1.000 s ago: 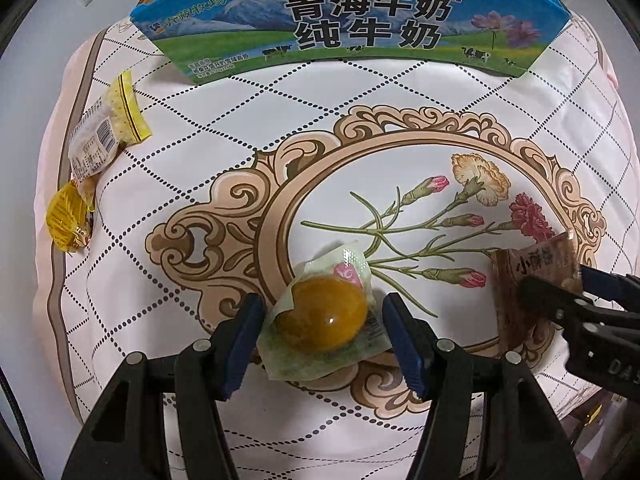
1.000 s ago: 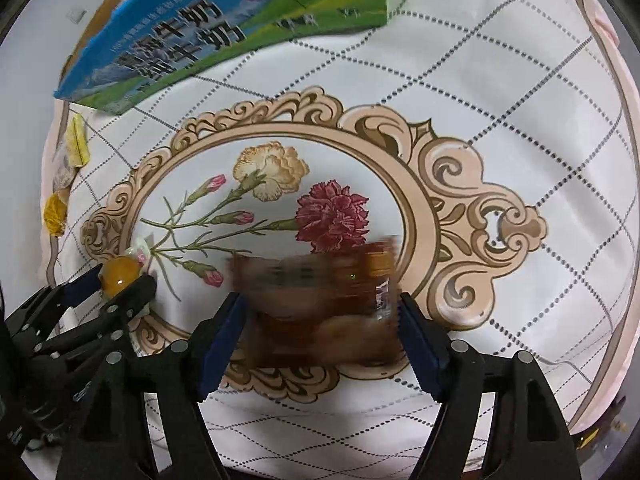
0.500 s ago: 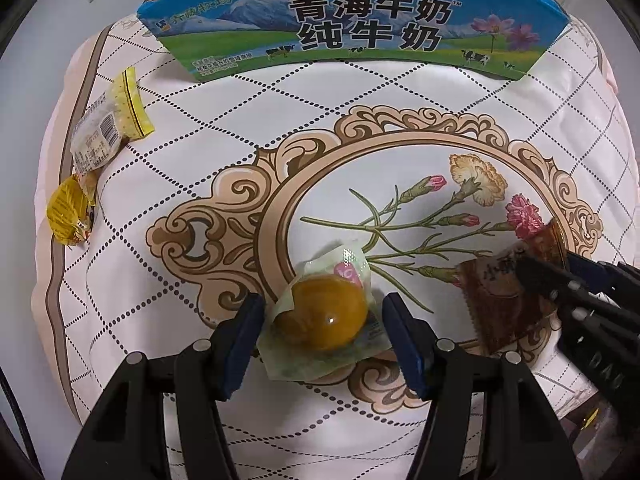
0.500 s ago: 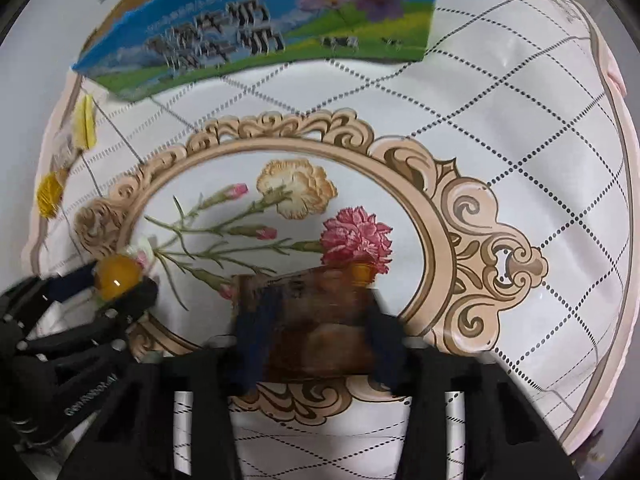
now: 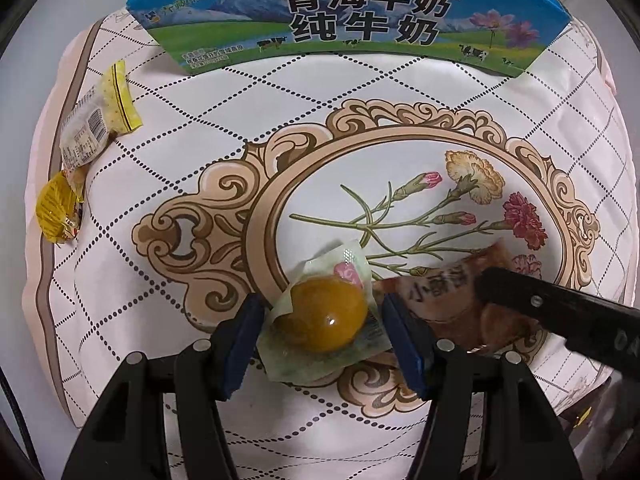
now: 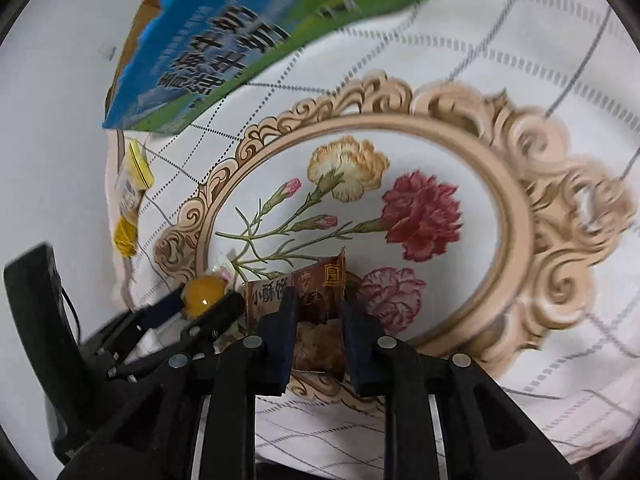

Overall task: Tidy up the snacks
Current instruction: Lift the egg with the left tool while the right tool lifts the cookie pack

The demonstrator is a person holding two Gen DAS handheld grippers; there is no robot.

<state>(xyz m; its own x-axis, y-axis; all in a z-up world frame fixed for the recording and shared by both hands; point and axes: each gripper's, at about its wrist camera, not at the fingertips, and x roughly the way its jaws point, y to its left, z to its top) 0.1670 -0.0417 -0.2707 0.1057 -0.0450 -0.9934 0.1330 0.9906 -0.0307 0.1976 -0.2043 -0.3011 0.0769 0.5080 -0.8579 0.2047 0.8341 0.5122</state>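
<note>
Since a second ago the brown rectangular snack packet [image 6: 318, 312] has shifted left across the cloth until it lies just beside the round amber jelly in its clear, pale green wrapper [image 5: 322, 314]. The right gripper [image 6: 318, 334] has narrowed from a wide spread, and its blue-padded jaws are closing on the packet, whose crumpled sides sit squeezed between the pads. The left gripper [image 5: 320, 344] has kept its place, its two blue pads pinching the edges of the jelly's wrapper, which rests on the white quilted cloth with a floral medallion print [image 5: 208, 128]. At the cloth's far edge stands the blue and green milk carton box [image 5: 352, 20]. Well apart, at the cloth's left border, lie a clear packet with yellow ends [image 5: 100, 120] and, just below it, a small yellow wrapped sweet [image 5: 58, 212].
</note>
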